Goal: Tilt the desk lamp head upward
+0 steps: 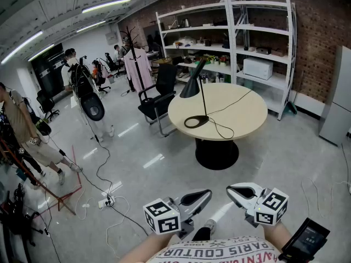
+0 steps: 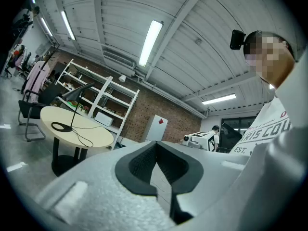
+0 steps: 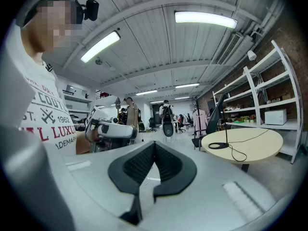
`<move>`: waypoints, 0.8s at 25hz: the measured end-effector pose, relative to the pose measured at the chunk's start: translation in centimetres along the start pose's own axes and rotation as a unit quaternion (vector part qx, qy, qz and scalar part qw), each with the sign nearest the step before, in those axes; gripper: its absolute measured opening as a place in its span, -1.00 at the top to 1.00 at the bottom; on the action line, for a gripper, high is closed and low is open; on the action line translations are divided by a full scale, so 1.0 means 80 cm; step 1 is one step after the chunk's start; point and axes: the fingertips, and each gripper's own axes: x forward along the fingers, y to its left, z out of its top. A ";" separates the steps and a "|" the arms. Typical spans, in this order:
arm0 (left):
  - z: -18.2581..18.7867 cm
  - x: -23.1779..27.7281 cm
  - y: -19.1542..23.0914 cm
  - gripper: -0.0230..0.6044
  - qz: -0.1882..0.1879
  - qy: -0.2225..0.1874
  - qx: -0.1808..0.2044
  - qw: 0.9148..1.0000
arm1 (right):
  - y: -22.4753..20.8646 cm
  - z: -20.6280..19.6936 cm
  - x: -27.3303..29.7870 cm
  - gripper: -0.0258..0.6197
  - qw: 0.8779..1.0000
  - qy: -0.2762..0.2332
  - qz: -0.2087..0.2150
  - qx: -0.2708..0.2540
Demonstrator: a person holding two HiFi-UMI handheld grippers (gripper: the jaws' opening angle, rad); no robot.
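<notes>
**A:** How are the grippers at this moment?

**B:** The left gripper [image 1: 201,196] is clenched. Its own view shows the two jaws pressed together with nothing between them. The right gripper [image 1: 238,192] is the same, jaws together and empty. The person holds both low and close to the body, almost level. Their tips lean toward each other but do not touch.

**A:** And where is the lamp?

**B:** The lamp [image 1: 203,100] stands on the round table [image 1: 249,111], well apart from both grippers, with a wide stretch of floor [image 1: 164,163] between. Its ring base [image 1: 196,121] lies near the table edge that faces the person. The thin pole [image 1: 204,106] is upright. The black head [image 1: 191,85] sits at the top and slants down to the left in the head view. A cord [image 1: 220,127] runs from the base across the table top.

**A:** So how much of the task is done?

**B:** In my judgement, nothing yet. The head points downward and no gripper is near it.

**A:** What is left, then?

**B:** Nearly all of it. The person must first walk to the table. Then one gripper must take the head, or push it from under, and turn it upward. The base looks light to me, so the other gripper may need to hold it steady, but this is only my guess.
</notes>
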 end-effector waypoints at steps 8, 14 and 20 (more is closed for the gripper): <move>0.008 -0.004 0.008 0.93 0.001 -0.004 -0.001 1.000 | -0.003 0.006 0.008 0.90 1.000 0.004 -0.002 -0.007; 0.008 -0.006 0.016 0.93 -0.002 -0.012 -0.007 1.000 | -0.004 0.007 0.014 0.90 1.000 0.002 -0.003 -0.007; 0.015 0.001 0.042 0.93 0.000 -0.023 -0.022 0.999 | -0.028 0.012 0.026 0.90 1.000 -0.004 -0.002 0.006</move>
